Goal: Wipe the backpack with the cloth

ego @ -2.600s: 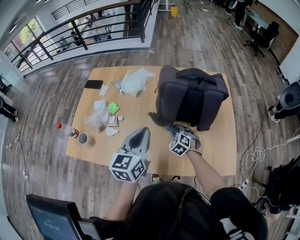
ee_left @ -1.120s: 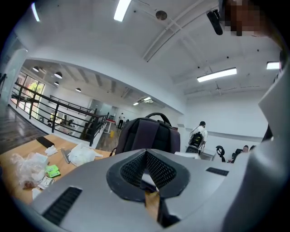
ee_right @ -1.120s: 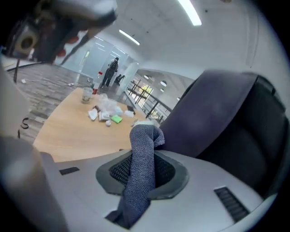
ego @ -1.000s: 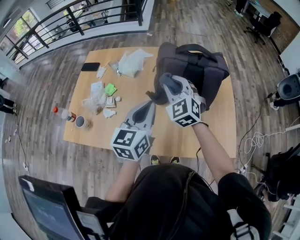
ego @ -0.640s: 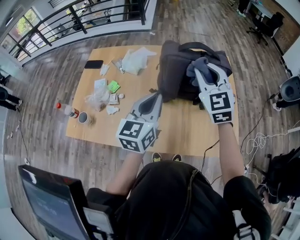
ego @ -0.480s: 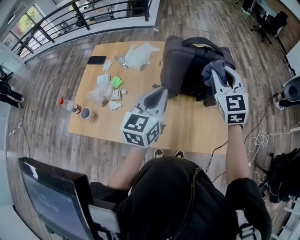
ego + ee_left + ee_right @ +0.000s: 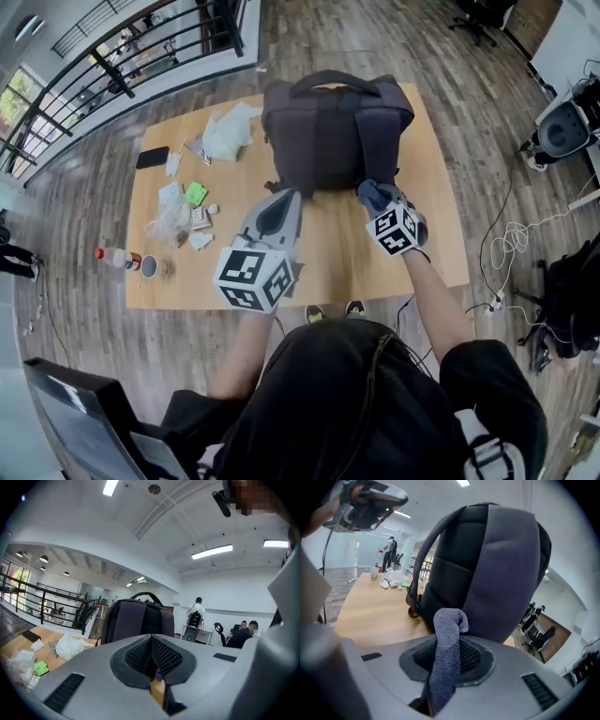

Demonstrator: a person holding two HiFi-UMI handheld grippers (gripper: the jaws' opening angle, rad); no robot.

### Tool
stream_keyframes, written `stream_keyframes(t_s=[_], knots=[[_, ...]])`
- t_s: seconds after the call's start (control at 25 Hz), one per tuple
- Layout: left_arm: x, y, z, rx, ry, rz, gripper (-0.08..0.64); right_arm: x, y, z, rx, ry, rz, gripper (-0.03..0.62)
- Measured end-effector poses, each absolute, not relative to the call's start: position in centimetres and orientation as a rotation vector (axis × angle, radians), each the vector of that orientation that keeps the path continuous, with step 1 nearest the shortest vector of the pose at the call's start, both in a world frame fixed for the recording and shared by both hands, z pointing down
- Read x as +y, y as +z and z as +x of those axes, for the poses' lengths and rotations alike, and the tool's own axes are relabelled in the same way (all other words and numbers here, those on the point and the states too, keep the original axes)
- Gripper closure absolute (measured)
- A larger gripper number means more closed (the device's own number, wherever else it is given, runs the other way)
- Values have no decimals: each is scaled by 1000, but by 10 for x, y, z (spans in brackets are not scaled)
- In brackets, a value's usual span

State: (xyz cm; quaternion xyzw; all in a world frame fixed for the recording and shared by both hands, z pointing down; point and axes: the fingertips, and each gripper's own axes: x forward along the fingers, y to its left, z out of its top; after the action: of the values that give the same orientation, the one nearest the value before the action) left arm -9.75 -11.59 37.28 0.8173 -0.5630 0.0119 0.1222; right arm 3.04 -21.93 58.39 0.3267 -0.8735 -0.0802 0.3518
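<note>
A dark grey backpack (image 7: 333,131) stands upright on the wooden table (image 7: 328,258). My right gripper (image 7: 380,202) is shut on a blue-grey cloth (image 7: 373,193) low at the pack's front right corner, close to the table top. In the right gripper view the cloth (image 7: 446,648) sticks up from the closed jaws, right against the backpack (image 7: 497,569). My left gripper (image 7: 281,204) hovers shut and empty in front of the pack's left side, apart from it. From the left gripper view the backpack (image 7: 138,620) rises beyond the closed left gripper (image 7: 152,657).
On the table's left part lie a crumpled white bag (image 7: 225,131), a black phone (image 7: 153,157), small packets (image 7: 183,211), a bottle (image 7: 112,256) and a cup (image 7: 150,267). A railing (image 7: 141,56) runs behind. Cables (image 7: 506,244) lie on the floor at right.
My right gripper carried the cloth from the backpack's upper right down its front to the bottom near the table. The left gripper shifted a little toward the pack.
</note>
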Motion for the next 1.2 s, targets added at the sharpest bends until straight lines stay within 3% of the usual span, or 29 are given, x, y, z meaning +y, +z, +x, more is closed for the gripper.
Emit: stream_keyframes(t_s=[0.28,0.44,0.6,0.72,0.88,0.96,1.08,1.2], knots=[[-123,378,-83,-1608,29,2395,546,-228,348,16,-2524,-675,992,510],[-126,377,-78,-1591,16,2409,546,-247,281,18,-2516,-793,1054,511],[-126,379,-77,-1592,11,2399,546,-236,317,31,-2551,-800,1077,511],[-124,382,-79,-1591,27,2384,546,-221,417,46,-2375,-830,992,511],[-126,389,-84,-1598,75,2367,546,-234,595,84,-2172,-428,895,511],[-126,392,-82,-1595,95,2365,546,-238,644,102,-2105,-276,898,511],[-127,394,-73,-1583,106,2373,546,-241,625,111,-2171,-265,990,511],[-136,395,-65,-1593,107,2379,546,-267,536,128,-2314,-342,1221,511]])
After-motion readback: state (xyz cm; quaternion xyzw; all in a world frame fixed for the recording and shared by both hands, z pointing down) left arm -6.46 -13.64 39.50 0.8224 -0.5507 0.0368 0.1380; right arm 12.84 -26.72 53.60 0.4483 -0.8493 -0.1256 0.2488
